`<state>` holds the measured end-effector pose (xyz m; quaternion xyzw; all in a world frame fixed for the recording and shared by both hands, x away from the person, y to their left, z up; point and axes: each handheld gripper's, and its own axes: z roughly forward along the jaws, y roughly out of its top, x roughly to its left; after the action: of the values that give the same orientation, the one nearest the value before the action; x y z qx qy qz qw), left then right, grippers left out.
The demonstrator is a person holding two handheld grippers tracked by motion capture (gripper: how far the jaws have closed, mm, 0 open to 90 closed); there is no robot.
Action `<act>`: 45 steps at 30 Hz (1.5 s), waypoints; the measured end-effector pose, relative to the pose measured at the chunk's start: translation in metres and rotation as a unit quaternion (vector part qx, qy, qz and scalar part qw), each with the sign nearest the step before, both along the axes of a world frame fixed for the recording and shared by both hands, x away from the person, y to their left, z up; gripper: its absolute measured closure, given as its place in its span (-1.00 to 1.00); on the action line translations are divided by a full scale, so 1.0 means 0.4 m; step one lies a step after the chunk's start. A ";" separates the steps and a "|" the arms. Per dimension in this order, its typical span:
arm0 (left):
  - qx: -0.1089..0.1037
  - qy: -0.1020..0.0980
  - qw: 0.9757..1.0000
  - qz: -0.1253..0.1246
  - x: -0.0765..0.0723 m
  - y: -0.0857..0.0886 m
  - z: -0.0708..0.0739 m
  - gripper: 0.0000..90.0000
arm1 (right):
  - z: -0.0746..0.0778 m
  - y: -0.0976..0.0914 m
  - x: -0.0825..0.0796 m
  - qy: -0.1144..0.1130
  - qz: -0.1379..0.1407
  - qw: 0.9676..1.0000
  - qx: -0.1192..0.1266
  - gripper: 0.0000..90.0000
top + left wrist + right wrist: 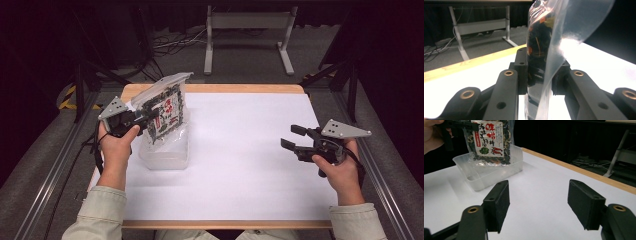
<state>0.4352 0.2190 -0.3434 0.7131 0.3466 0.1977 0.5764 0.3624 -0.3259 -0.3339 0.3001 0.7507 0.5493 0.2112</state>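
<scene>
- Between the pads of the left gripper [150,116], a clear packet [165,107] is sitting upright, pinched by its side edge; jaws are pressing together on the plastic.
- From the left gripper view the packet [544,55] is rising straight up out of the jaws, dark contents toward the left pad, empty clear film toward the right pad and fanning out above it.
- Packet's lower end is hanging down past the left gripper into a clear plastic tub [167,155], which is sitting just below and ahead of that gripper on the white table sheet [240,165].
- Whether the packet's bottom is touching the tub floor: cannot tell.
- Left hand [116,147] is wrapping the gripper body, just beside the tub's near-left wall.
- Right gripper [295,137] is idling well apart from the packet, jaws spread, nothing between them.
- In the right gripper view, the packet [490,141] is showing far ahead and off to the upper left of its own spread jaws [539,205], printed label facing this camera, tub [486,175] under it.
- Right hand [337,167] is resting low over the sheet, on the opposite side from the tub.
</scene>
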 end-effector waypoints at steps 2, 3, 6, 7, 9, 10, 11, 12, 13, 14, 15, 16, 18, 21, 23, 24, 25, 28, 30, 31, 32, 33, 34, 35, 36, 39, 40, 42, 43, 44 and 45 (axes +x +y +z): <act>0.014 0.024 1.000 -0.001 0.001 0.003 -0.003 0.60 | 0.000 0.000 0.000 0.000 0.001 1.000 0.000 -0.22; 0.019 0.035 0.999 -0.001 0.001 0.005 -0.006 0.60 | 0.001 0.000 -0.001 -0.001 0.000 1.000 0.000 -0.22; 0.018 0.042 0.999 0.001 0.002 0.012 -0.013 0.60 | 0.001 0.000 -0.001 -0.001 0.000 1.000 0.000 -0.22; 0.018 0.047 0.999 0.000 0.002 0.013 -0.015 0.60 | 0.000 0.000 0.000 0.000 0.001 1.000 0.001 -0.22; 0.017 0.054 0.998 0.001 0.004 0.017 -0.020 0.60 | -0.001 0.003 0.000 0.001 0.001 1.000 0.000 -0.23; 0.018 0.058 0.998 0.001 0.006 0.019 -0.022 0.60 | -0.001 0.004 0.000 0.001 0.002 1.000 -0.001 -0.23; 0.020 0.061 0.998 0.000 0.007 0.020 -0.024 0.60 | -0.001 0.005 0.000 0.001 0.002 1.000 -0.002 -0.23; 0.020 0.064 0.998 -0.001 0.008 0.020 -0.026 0.60 | -0.001 0.006 0.000 0.001 0.003 1.000 -0.001 -0.23; 0.019 0.065 0.998 -0.001 0.009 0.019 -0.028 0.60 | -0.001 0.007 0.000 0.001 0.003 1.000 -0.001 -0.23; 0.017 0.067 0.998 0.000 0.011 0.019 -0.030 0.60 | -0.002 0.007 0.001 0.001 0.003 1.000 -0.002 -0.23; 0.016 0.067 0.998 0.001 0.012 0.018 -0.031 0.60 | -0.003 0.008 0.001 0.002 0.003 1.000 -0.002 -0.23; 0.015 0.068 0.998 0.002 0.012 0.016 -0.031 0.60 | -0.003 0.008 0.002 0.002 0.003 1.000 -0.002 -0.23; 0.015 0.067 0.998 0.004 0.015 0.013 -0.033 0.60 | -0.003 0.010 0.003 0.002 0.005 1.000 -0.003 -0.23; 0.009 0.070 0.997 0.006 0.018 0.011 -0.037 0.60 | -0.003 0.013 0.005 0.002 0.006 1.000 -0.003 -0.23; 0.003 0.073 0.997 0.006 0.021 0.012 -0.039 0.60 | -0.004 0.014 0.006 0.002 0.007 1.000 -0.003 -0.23; 0.003 0.071 0.997 0.007 0.021 0.013 -0.039 0.60 | -0.004 0.015 0.007 0.002 0.008 1.000 -0.003 -0.23; 0.003 0.071 0.997 0.007 0.021 0.013 -0.039 0.60 | -0.004 0.015 0.007 0.002 0.008 1.000 -0.003 -0.23; 0.006 0.066 0.998 0.006 0.019 0.010 -0.036 0.60 | -0.005 0.015 0.009 0.003 0.008 1.000 -0.003 -0.23; 0.008 0.062 0.998 0.010 0.017 0.005 -0.032 0.58 | -0.006 0.014 0.011 0.004 0.008 1.000 -0.002 -0.23; 0.011 0.054 0.998 0.020 0.017 0.003 -0.030 0.41 | -0.006 0.014 0.012 0.005 0.008 1.000 -0.002 -0.23; 0.009 0.048 0.998 0.034 0.015 0.000 -0.027 0.13 | -0.007 0.014 0.013 0.005 0.009 1.000 -0.002 -0.23; 0.008 0.041 0.998 0.046 0.013 -0.001 -0.023 -0.18 | -0.008 0.014 0.015 0.005 0.010 1.000 -0.001 -0.24; 0.004 0.034 0.998 0.053 0.010 0.000 -0.019 -0.39 | -0.008 0.015 0.016 0.006 0.010 1.000 -0.001 -0.24; 0.003 0.026 0.998 0.060 0.007 0.001 -0.015 -0.54 | -0.009 0.016 0.018 0.006 0.010 1.000 -0.001 -0.24; 0.005 0.019 0.998 0.066 0.002 0.003 -0.012 -0.66 | -0.010 0.016 0.019 0.007 0.011 1.000 -0.002 -0.24; 0.017 0.009 0.997 0.076 -0.018 0.008 -0.002 -0.83 | -0.013 0.019 0.022 0.008 0.012 1.000 -0.003 -0.26; 0.022 0.009 0.997 0.074 -0.028 0.009 0.001 -0.85 | -0.013 0.020 0.023 0.007 0.013 1.000 -0.003 -0.26; 0.031 0.003 0.996 0.079 -0.048 0.013 0.007 -0.87 | -0.012 0.020 0.024 0.007 0.012 1.000 -0.003 -0.27; 0.033 0.002 0.996 0.079 -0.060 0.016 0.011 -0.87 | -0.012 0.020 0.024 0.006 0.011 1.000 -0.004 -0.28; 0.034 0.000 0.996 0.078 -0.073 0.018 0.013 -0.88 | -0.012 0.020 0.024 0.006 0.011 1.000 -0.004 -0.29; 0.034 -0.001 0.996 0.077 -0.085 0.021 0.016 -0.88 | -0.013 0.021 0.024 0.005 0.011 1.000 -0.004 -0.30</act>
<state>0.4012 0.2273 -0.3372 0.7036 0.3931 0.2538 0.5348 0.3722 -0.3177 -0.3390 0.2944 0.7569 0.5472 0.2024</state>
